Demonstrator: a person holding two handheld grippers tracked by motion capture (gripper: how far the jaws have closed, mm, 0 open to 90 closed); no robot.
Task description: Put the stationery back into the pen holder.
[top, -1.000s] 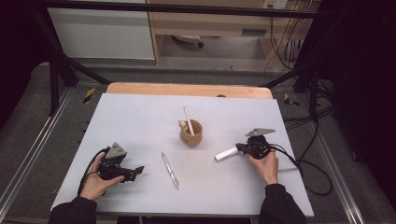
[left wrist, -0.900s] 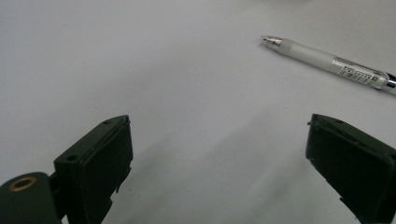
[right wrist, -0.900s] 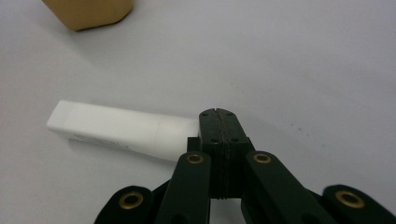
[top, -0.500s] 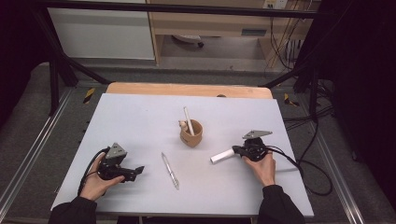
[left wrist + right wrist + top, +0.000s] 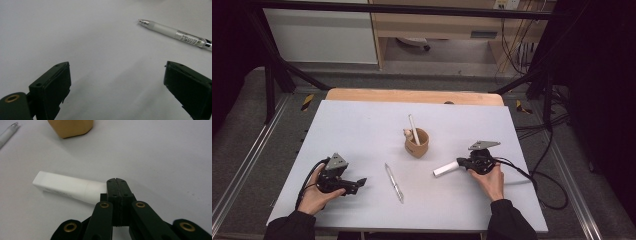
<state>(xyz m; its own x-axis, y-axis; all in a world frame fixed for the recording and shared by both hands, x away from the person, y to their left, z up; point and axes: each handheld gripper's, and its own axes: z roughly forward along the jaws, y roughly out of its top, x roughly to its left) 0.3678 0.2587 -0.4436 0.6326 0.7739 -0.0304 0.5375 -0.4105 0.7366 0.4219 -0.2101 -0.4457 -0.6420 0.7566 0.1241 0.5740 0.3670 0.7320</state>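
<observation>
Since the earlier frame, the white tube (image 5: 446,169) has shifted slightly toward the cup (image 5: 417,143), carried by the right gripper (image 5: 461,163). Its fingers are pressed tight together, pinching the tube's flat end, so the tube lies low over the worktop (image 5: 362,125), probably ready for the cup. Left gripper (image 5: 360,183) rests with fingers spread and nothing between them. A pen (image 5: 394,176) lies near it. Farther off, the cup holds another white stick (image 5: 413,129); nothing blocks the way.
</observation>
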